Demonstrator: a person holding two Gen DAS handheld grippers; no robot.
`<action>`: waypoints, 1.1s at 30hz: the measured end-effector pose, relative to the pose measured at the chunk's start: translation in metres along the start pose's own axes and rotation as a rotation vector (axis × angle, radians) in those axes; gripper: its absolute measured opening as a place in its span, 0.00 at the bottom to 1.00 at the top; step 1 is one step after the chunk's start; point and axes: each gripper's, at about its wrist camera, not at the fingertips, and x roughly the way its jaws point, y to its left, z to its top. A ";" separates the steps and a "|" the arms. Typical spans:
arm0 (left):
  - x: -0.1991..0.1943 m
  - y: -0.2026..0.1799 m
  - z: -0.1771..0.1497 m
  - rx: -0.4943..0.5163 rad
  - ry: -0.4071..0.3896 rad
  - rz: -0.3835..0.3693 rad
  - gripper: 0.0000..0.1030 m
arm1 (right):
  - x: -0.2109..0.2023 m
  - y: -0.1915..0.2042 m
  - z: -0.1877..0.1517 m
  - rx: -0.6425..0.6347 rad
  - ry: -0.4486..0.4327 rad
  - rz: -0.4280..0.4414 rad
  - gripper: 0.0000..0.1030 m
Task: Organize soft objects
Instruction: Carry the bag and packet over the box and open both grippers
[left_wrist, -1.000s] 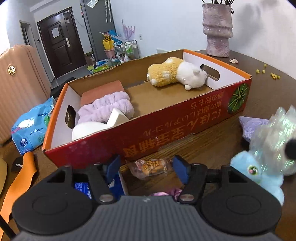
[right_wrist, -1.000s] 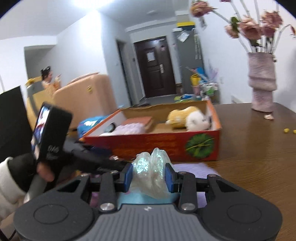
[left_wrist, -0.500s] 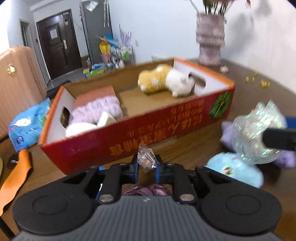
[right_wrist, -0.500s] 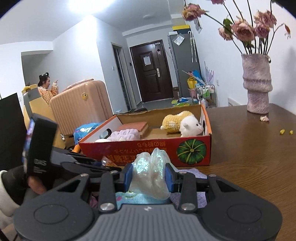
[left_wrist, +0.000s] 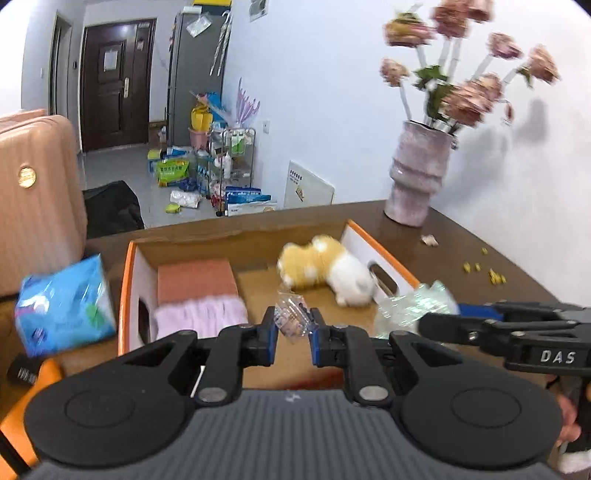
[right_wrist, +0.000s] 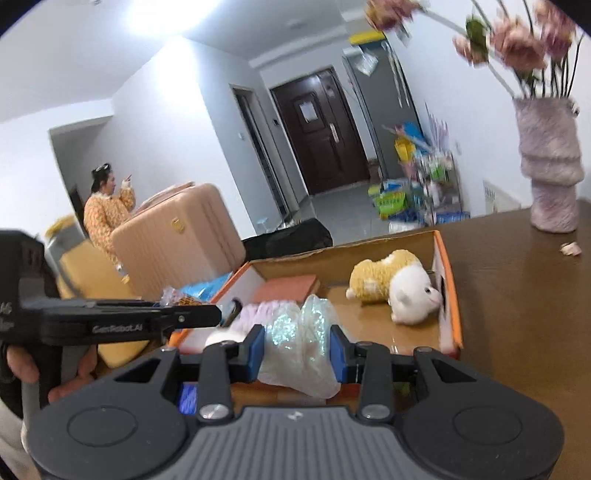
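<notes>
Carrying both loads above the open cardboard box (left_wrist: 384, 254), the left gripper (left_wrist: 292, 332) pinches a small wrapped snack packet (left_wrist: 291, 318) while the right gripper (right_wrist: 297, 350) clamps a crinkly iridescent bag (right_wrist: 301, 343), apparently for dropping inside.

Yellow-white plush (left_wrist: 325, 269); orange-rimmed box (left_wrist: 127, 280); lilac, possibly towel (left_wrist: 201, 317); blue-padded tongs (left_wrist: 292, 334).

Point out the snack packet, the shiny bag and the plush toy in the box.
snack packet (left_wrist: 291, 320), left wrist view, clear wrapper between the pads.
shiny bag (right_wrist: 295, 343), right wrist view, crinkled middle.
plush toy (right_wrist: 410, 291), right wrist view, white head.
</notes>
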 end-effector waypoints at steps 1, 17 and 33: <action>0.013 0.005 0.011 -0.011 0.012 -0.001 0.17 | 0.015 -0.005 0.013 0.028 0.003 0.004 0.35; 0.190 0.047 0.034 -0.082 0.284 0.044 0.33 | 0.266 -0.028 0.073 -0.028 0.364 -0.117 0.34; 0.058 0.060 0.049 -0.113 0.184 0.114 0.66 | 0.141 -0.014 0.113 -0.053 0.298 -0.205 0.71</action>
